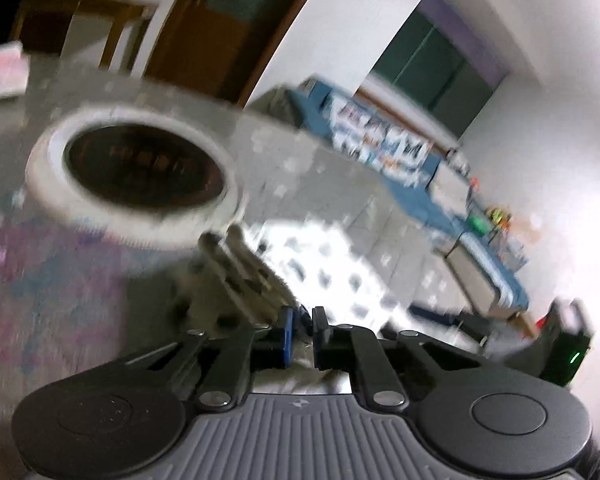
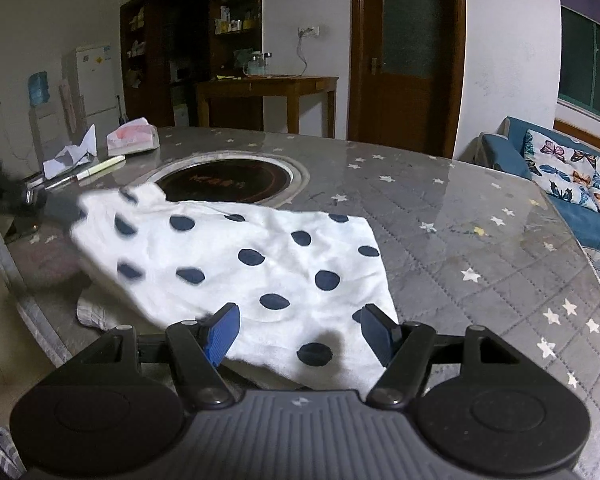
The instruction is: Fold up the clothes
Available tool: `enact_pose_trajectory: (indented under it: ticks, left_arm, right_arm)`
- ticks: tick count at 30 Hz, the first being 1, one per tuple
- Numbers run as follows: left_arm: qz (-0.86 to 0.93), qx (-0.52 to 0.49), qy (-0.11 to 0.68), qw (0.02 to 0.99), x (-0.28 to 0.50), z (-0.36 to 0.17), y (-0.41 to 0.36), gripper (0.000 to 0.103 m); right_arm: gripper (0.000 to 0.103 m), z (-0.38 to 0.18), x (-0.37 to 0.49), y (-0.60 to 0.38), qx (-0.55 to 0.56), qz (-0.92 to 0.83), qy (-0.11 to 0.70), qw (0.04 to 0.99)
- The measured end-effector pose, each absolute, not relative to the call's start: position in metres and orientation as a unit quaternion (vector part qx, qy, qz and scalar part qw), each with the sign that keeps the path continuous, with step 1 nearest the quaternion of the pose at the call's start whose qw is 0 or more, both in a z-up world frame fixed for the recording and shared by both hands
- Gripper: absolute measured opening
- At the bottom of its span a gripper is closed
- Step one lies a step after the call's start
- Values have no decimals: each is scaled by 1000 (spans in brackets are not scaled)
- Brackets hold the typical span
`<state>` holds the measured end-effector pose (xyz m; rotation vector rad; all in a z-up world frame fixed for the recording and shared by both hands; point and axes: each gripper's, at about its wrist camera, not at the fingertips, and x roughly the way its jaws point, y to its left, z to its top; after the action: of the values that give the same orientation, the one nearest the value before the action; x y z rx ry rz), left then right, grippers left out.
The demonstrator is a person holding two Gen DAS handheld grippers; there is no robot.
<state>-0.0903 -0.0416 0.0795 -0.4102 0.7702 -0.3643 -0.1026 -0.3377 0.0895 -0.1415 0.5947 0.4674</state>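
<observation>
A white garment with dark blue dots [image 2: 260,256] lies spread on the grey star-patterned table [image 2: 460,208]. My right gripper [image 2: 300,332] hovers open over its near edge, blue pads [image 2: 222,336] wide apart with nothing between them. At the far left my left gripper [image 2: 20,196] shows as a dark blur at the garment's lifted far-left corner. The left wrist view is motion-blurred: my left gripper [image 1: 303,332] has its jaws nearly together on the dotted garment [image 1: 328,272], which hangs from them. A pale striped piece of fabric [image 2: 92,312] peeks out under the garment's left side.
A round dark cooktop [image 2: 224,180] with a pale rim is set into the table's middle. A tissue box [image 2: 132,140], crumpled paper [image 2: 70,156] and pens [image 2: 100,168] sit at the back left. A blue sofa [image 2: 580,208] stands to the right, beyond the table edge.
</observation>
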Motion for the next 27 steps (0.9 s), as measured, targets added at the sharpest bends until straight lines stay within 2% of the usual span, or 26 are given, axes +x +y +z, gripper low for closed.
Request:
enact_pose_trajectory:
  ticks: [4, 5, 8, 11, 23, 27]
  left_arm:
    - [-151, -209, 395, 882, -88, 55, -30, 11]
    - [-151, -212, 394, 882, -88, 55, -27, 15]
    - [-152, -200, 375, 893, -92, 65, -27, 16]
    - [-156, -189, 352, 903, -97, 79, -28, 21]
    - [-165, -153, 342, 912, -70, 72, -42, 18]
    - [-167, -141, 344, 913, -60, 66, -46, 18]
  right_arm:
    - [69, 89, -102, -336, -69, 234, 290, 925]
    - [69, 90, -101, -336, -68, 237, 289, 925]
    - [69, 93, -100, -335, -64, 246, 287, 924]
    - [69, 95, -97, -330, -57, 254, 288, 922]
    - [69, 69, -86, -316, -52, 265, 328, 905]
    - [69, 78, -79, -322, -49, 274, 331, 902]
